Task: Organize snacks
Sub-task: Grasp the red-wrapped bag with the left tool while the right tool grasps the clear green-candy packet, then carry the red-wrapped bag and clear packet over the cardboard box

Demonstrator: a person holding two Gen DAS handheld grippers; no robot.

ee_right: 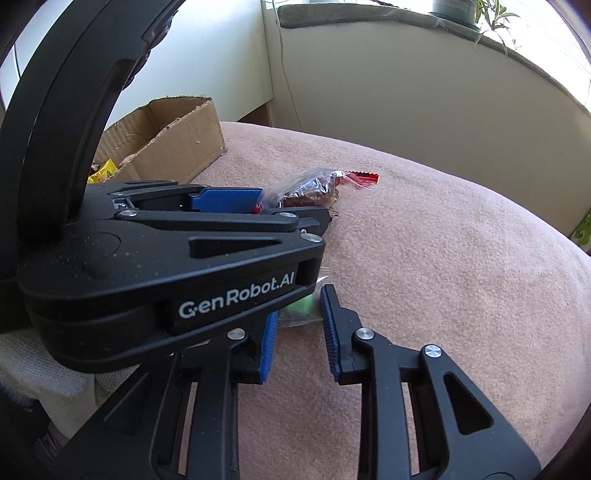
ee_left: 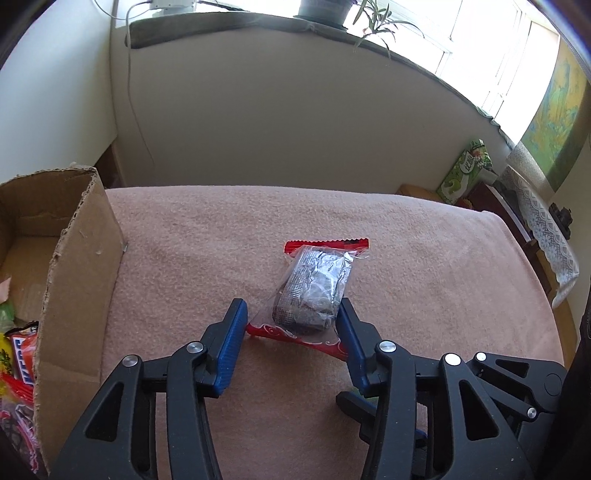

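A clear snack packet with red ends and a dark bar inside (ee_left: 314, 291) lies on the pink blanket (ee_left: 424, 266). My left gripper (ee_left: 291, 314) is open, its blue pads on either side of the packet's near end. In the right wrist view the left gripper (ee_right: 266, 203) shows from the side at the same packet (ee_right: 314, 188). My right gripper (ee_right: 299, 317) is open, low over the blanket behind the left one. A small clear packet with green inside (ee_right: 299, 310) lies between its fingertips, partly hidden by the left gripper's body.
A torn cardboard box (ee_left: 77, 266) stands at the left with several snack packs (ee_left: 18, 354) inside; it also shows in the right wrist view (ee_right: 177, 136). A wall and window sill with a plant (ee_left: 376, 22) lie behind. A green box (ee_left: 465, 173) stands far right.
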